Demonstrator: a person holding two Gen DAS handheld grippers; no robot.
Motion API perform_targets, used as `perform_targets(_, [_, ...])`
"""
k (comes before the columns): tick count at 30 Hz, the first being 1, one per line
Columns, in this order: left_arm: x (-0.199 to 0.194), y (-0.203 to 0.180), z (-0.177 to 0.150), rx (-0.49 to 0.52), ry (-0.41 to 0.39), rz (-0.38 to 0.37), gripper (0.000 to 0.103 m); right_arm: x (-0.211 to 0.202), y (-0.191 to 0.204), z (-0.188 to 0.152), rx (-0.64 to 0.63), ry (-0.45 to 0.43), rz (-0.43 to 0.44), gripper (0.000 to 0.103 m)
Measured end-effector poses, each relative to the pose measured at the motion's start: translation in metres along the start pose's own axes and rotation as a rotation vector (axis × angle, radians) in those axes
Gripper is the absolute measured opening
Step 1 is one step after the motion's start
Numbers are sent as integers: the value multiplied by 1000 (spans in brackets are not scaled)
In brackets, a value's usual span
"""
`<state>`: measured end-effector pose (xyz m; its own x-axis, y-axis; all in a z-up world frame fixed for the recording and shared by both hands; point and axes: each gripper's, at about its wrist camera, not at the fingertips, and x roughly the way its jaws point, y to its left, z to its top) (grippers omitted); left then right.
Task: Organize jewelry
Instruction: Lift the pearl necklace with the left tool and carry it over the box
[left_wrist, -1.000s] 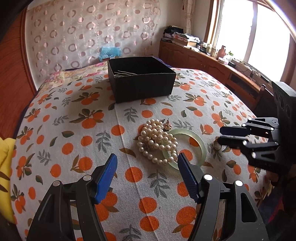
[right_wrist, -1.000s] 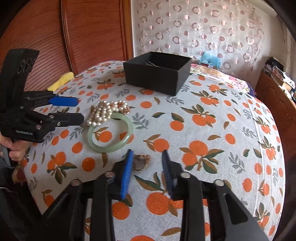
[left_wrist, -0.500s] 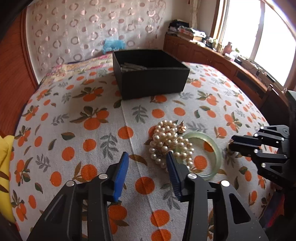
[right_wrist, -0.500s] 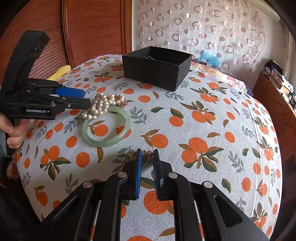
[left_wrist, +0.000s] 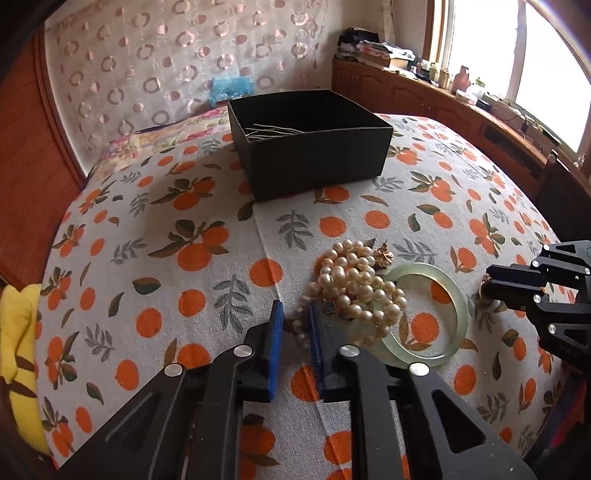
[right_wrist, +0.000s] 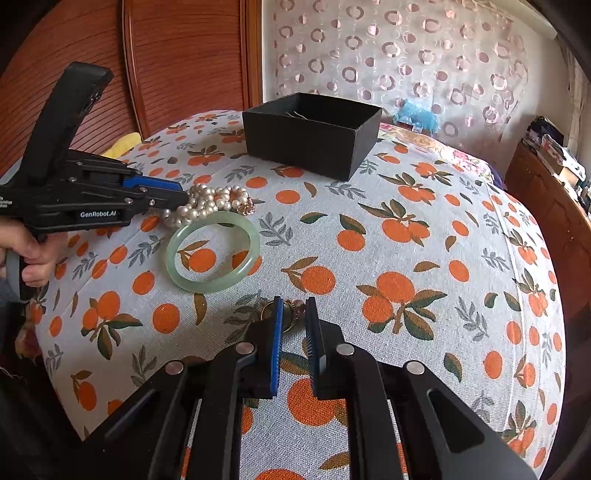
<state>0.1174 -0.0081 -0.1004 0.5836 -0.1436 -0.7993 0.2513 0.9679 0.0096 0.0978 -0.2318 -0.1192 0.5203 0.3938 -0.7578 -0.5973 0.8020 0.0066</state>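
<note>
While daylight floods the window (left_wrist: 546, 55) over a wooden sideboard (left_wrist: 424, 99), a bed under an orange-printed cloth (left_wrist: 207, 236) fills both views, with a black open cardboard box (left_wrist: 314, 155) well beyond the fingertips. The left gripper (left_wrist: 295, 321) — wide a second ago — has narrowed onto the near end of the cream pearl strand (left_wrist: 354, 284), beads between its blue pads. The pale green jade bangle (right_wrist: 212, 254) lies just beside it. The right gripper (right_wrist: 293, 314) has pinched onto a small gold ring (right_wrist: 291, 312).
</note>
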Motion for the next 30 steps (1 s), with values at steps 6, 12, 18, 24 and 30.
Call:
perform_targets(6, [-22,4,12,-28,-88,-22,6,-3,1,2,-22,-1,-16,11])
perform_targets(12, [-69,-4,38,-20,-232,-24,6,-15,-7,10,-5,-33,-22,11])
perform_targets(18, [-97,-9,59,-1,-312,-10,6,-25,-9,21,1,-67,-13,11])
perform_targets(24, [-120,-6,79,-4,-370,-18,6,-35,-12,42,-6,-105,7,11])
perform_targets(30, [-132,-3,99,-10,-418,-24,6,-36,-18,60,0,-138,28,11])
